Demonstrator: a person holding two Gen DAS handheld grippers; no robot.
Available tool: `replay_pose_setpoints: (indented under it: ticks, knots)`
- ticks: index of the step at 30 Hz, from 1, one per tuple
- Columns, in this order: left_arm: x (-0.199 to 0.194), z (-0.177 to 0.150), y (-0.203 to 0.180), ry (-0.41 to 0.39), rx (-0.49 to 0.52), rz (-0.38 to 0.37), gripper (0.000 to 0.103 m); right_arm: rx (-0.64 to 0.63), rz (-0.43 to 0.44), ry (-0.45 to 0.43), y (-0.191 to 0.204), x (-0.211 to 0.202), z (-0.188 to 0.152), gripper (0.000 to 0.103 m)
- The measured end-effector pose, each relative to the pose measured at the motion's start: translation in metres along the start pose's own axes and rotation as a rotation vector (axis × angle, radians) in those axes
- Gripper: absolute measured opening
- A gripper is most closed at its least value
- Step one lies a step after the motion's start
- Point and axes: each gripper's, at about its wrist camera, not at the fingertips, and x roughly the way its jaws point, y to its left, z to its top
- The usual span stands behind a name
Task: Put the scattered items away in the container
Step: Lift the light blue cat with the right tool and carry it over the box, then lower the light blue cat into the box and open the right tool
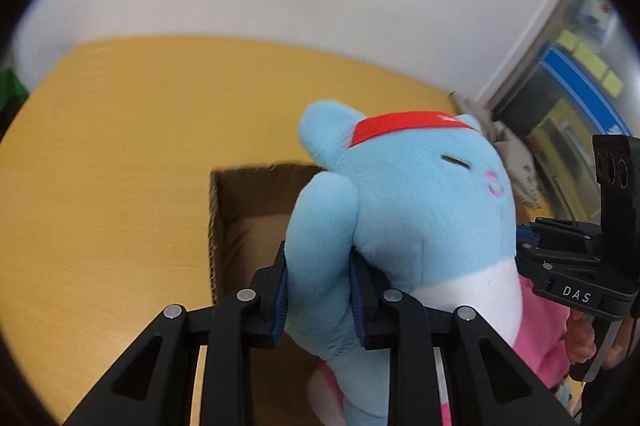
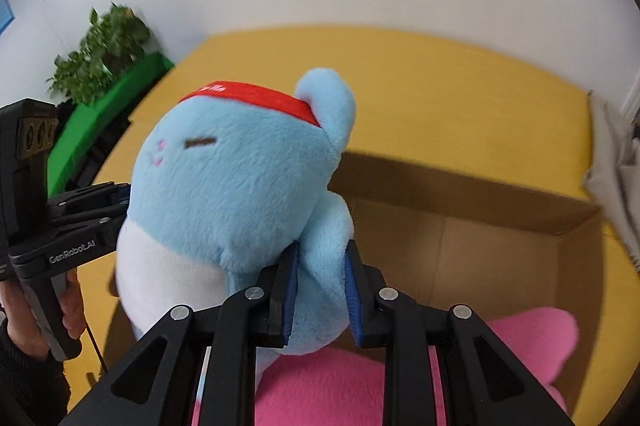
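Observation:
A light blue plush toy point(image 1: 412, 210) with a red headband and white belly hangs over an open cardboard box point(image 1: 240, 210). My left gripper point(image 1: 320, 290) is shut on one of its arms. My right gripper point(image 2: 320, 290) is shut on its other arm; the same blue plush point(image 2: 232, 186) fills the right wrist view, above the box point(image 2: 480, 210). A pink plush point(image 2: 360, 386) lies in the box below the blue one, also seen in the left wrist view point(image 1: 540, 330). Each gripper shows in the other's view: the right one point(image 1: 524, 250), the left one point(image 2: 120, 198).
The box stands on a yellow wooden table point(image 1: 100, 166). A white wall is behind it. A green stand with a leafy plant point(image 2: 100, 46) is off the table's left. A white cloth point(image 2: 616, 162) hangs at the table's right edge.

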Motion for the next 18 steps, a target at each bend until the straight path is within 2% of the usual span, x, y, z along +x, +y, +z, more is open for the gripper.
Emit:
replay_pose_setpoints:
  ticks: [1, 4, 9, 13, 16, 18]
  knots:
    - [0.011, -0.002, 0.007, 0.028, -0.013, 0.020, 0.024, 0.009, 0.010, 0.022, -0.002, 0.014, 0.002, 0.024]
    - [0.017, -0.002, 0.010, 0.033, -0.013, 0.042, 0.023, 0.028, 0.025, 0.050, -0.006, 0.041, 0.003, 0.023]
    - [0.018, 0.004, 0.005, 0.052, 0.010, 0.119, 0.023, 0.063, 0.043, 0.080, -0.012, 0.058, 0.006, 0.024]
    - [0.015, 0.007, -0.005, 0.062, 0.059, 0.187, 0.024, 0.061, 0.005, 0.158, -0.005, 0.073, -0.007, 0.025]
    - [-0.012, 0.009, -0.001, 0.007, 0.021, 0.163, 0.025, 0.081, 0.026, 0.107, -0.009, 0.055, -0.008, 0.031]
    - [-0.035, 0.006, -0.008, -0.044, 0.034, 0.142, 0.025, 0.067, 0.039, 0.053, -0.008, 0.031, -0.006, 0.034]
